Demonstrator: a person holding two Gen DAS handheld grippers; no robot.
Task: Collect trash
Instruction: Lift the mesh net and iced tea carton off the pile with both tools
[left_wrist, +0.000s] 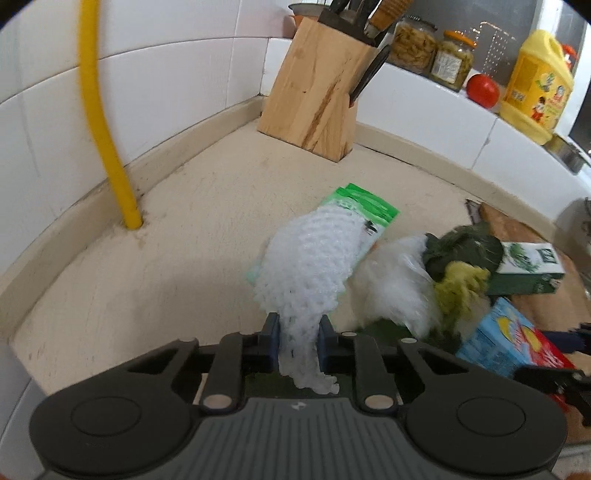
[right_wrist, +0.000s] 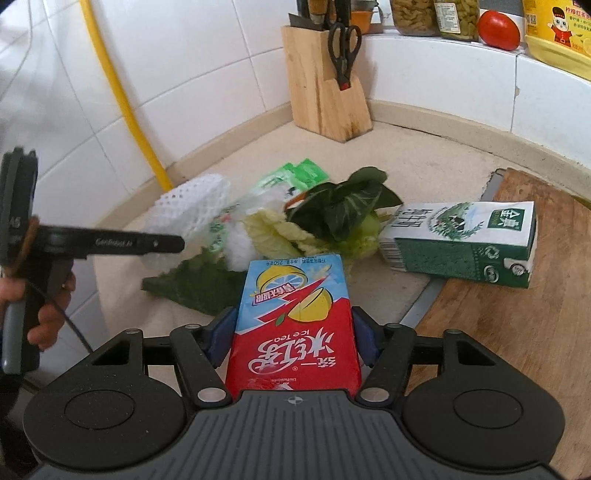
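Note:
My left gripper is shut on the lower end of a white foam fruit net, which bulges out ahead of the pads above the counter. In the right wrist view the left gripper shows from the side with the foam net at its tips. My right gripper is shut on a red and blue ice tea carton, its blue pads pressed against both sides. On the counter ahead lie a green wrapper, a white plastic bag, vegetable leaves and a green and white milk carton.
A wooden knife block stands in the tiled corner, with a yellow pipe rising at the left wall. A round wooden cutting board lies at the right. Jars, a tomato and a yellow bottle stand on the back ledge.

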